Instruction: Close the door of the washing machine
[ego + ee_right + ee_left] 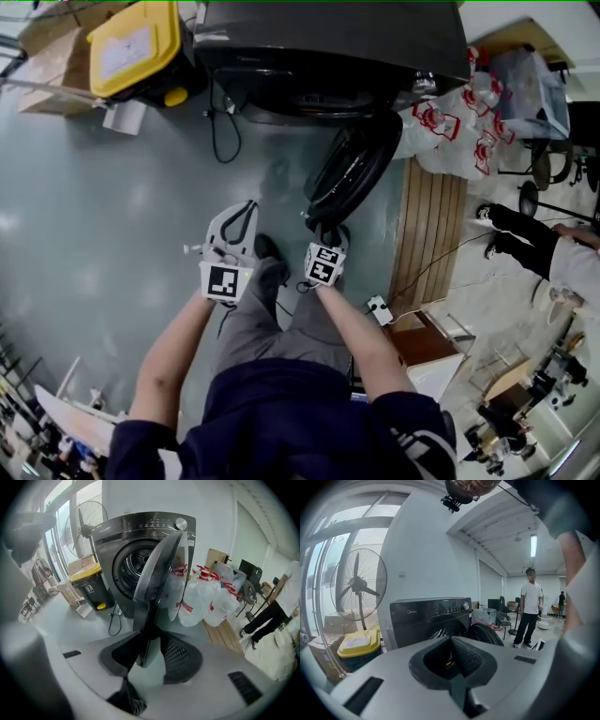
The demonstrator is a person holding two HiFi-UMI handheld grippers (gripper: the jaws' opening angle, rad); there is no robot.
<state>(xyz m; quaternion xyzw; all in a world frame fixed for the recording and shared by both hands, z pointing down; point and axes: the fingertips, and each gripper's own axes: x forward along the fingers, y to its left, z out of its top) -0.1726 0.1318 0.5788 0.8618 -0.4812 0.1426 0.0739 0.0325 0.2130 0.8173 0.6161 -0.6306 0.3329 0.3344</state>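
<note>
The black front-loading washing machine (328,47) stands at the top of the head view, and its round door (352,173) is swung out toward me. My right gripper (323,230) is at the door's outer edge. In the right gripper view the door (159,573) runs edge-on between the open jaws of my right gripper (152,653), close to the left finger, with a gap to the meshed right pad (180,656). The drum opening (136,566) shows behind it. My left gripper (246,211) hovers over the floor left of the door, shut and empty; its own view faces the machine (426,616).
A yellow-lidded bin (136,47) and cardboard boxes sit left of the machine. A black cable (220,131) lies on the floor. White plastic bags (450,127) and a wooden pallet (431,225) are to the right. A person (529,606) stands further off; a large fan (358,583) is at the left.
</note>
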